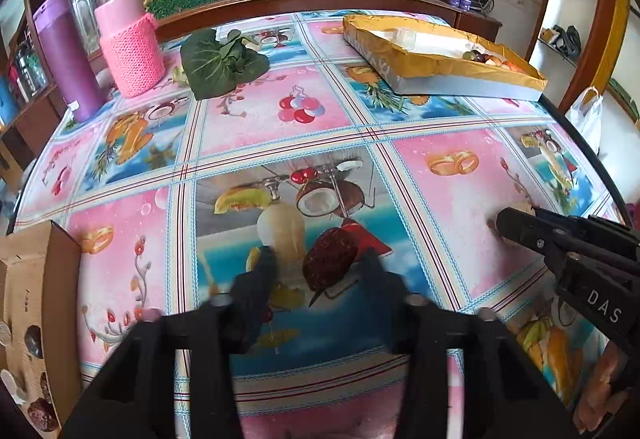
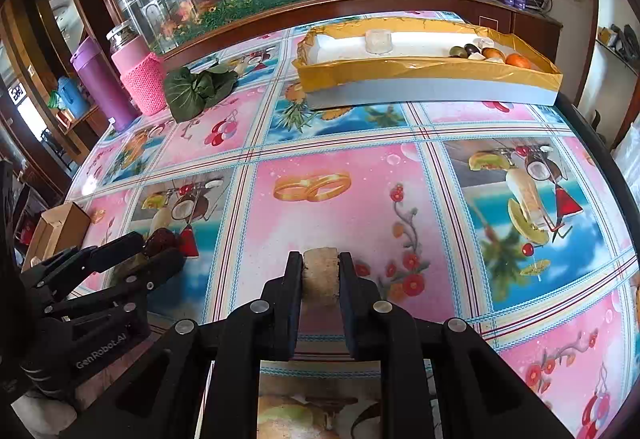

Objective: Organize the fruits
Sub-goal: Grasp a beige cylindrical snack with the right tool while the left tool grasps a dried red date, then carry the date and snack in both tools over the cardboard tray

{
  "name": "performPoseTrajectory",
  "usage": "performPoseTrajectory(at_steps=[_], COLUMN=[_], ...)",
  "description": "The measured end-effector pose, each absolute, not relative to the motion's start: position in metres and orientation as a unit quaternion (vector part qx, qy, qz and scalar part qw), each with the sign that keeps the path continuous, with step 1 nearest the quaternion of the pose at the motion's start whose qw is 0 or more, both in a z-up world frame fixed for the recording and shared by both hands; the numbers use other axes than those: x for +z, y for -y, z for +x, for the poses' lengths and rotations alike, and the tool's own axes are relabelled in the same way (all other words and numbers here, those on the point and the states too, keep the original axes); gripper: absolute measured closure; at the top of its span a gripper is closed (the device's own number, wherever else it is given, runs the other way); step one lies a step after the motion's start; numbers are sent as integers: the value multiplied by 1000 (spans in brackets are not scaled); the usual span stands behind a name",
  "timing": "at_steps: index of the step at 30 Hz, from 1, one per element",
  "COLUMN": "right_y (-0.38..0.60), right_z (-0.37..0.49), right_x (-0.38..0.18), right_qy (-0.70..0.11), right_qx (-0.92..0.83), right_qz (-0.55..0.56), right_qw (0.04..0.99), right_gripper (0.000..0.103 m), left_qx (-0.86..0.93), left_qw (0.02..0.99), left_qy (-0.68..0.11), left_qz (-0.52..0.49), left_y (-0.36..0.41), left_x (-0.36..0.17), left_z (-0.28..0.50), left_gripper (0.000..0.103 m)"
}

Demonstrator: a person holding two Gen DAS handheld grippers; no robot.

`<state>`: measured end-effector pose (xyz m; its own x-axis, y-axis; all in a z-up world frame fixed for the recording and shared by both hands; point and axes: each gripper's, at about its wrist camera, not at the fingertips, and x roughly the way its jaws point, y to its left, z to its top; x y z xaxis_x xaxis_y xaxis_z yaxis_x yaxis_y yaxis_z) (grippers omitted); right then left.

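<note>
Yellow-lined tray [image 2: 432,77] sits far beyond both sets of fingers, fruits [image 2: 490,54] piled in its right end. Right gripper [image 2: 320,271] is clamped on a beige fruit piece [image 2: 320,275]. Left gripper [image 1: 316,263] is pinched around a dark red fruit [image 1: 330,263]. Cardboard box [image 1: 28,319] left of the left fingers holds dark fruits.

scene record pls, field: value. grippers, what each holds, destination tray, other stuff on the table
left hand-held gripper: shut on dark red bumpy fruit
right hand-held gripper: shut on pale beige piece, kind unclear
tray: yellow-lined, far side of table, several small fruits in its right end
cardboard box: near-left table edge, holds a few dark round fruits
leafy greens: far left, beside pink knit-sleeved jar and purple tumbler
table: fruit-print cloth
</note>
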<state>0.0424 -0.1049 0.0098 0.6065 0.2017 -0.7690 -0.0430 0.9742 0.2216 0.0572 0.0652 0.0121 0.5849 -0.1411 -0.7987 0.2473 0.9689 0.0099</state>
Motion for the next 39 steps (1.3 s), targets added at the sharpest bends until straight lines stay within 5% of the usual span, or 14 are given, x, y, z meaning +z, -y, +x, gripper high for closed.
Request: performPoseTrajectory(at_steps=[9,25,39], right_y=[102,16,-169], right_z=[37,-26,-89], right_x=[14,53,57], right_qy=[-417,-391,-404], right_qx=[65,183,341], right_qz=[81,43,-59], right_qw=[903,901,846], right_gripper=[85,84,84], left_qx=[-120,104,139], left_qw=[892,902,893], left_qy=[-436,-394,-414], left_qz=[-7,-140,-110], left_y=[-99,-334,-349], left_x=[40,64,33], left_z=[15,-120,-135], left_gripper=[78,77,77])
